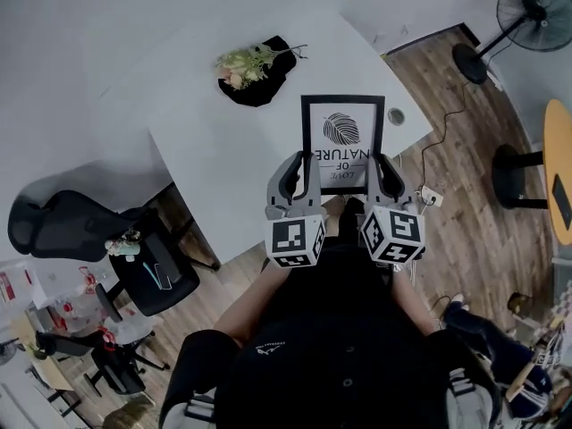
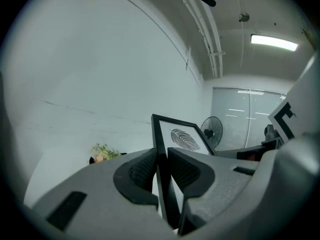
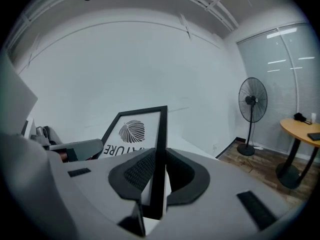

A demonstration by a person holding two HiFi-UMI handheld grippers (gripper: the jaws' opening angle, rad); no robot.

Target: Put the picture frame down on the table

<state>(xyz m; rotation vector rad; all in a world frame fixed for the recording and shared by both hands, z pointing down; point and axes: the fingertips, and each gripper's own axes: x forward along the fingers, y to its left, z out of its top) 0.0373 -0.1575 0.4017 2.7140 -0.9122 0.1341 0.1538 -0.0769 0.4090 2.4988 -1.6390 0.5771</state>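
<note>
A black picture frame [image 1: 342, 143] with a leaf print and lettering hangs over the near right part of the white table [image 1: 223, 150]; I cannot tell whether it touches the top. My left gripper [image 1: 302, 170] is shut on the frame's left bar [image 2: 159, 149]. My right gripper [image 1: 380, 170] is shut on its right bar [image 3: 161, 139]. In the left gripper view the leaf print [image 2: 183, 139] shows beyond the jaws; in the right gripper view the picture frame [image 3: 134, 131] slants away to the left.
A bunch of flowers [image 1: 250, 63] on a black cloth lies at the table's far side. A small round grommet [image 1: 396, 115] sits near the right edge. Black chairs [image 1: 98, 231] stand left of the table. A standing fan [image 1: 527, 12] and a round wooden table [image 1: 559, 168] are on the right.
</note>
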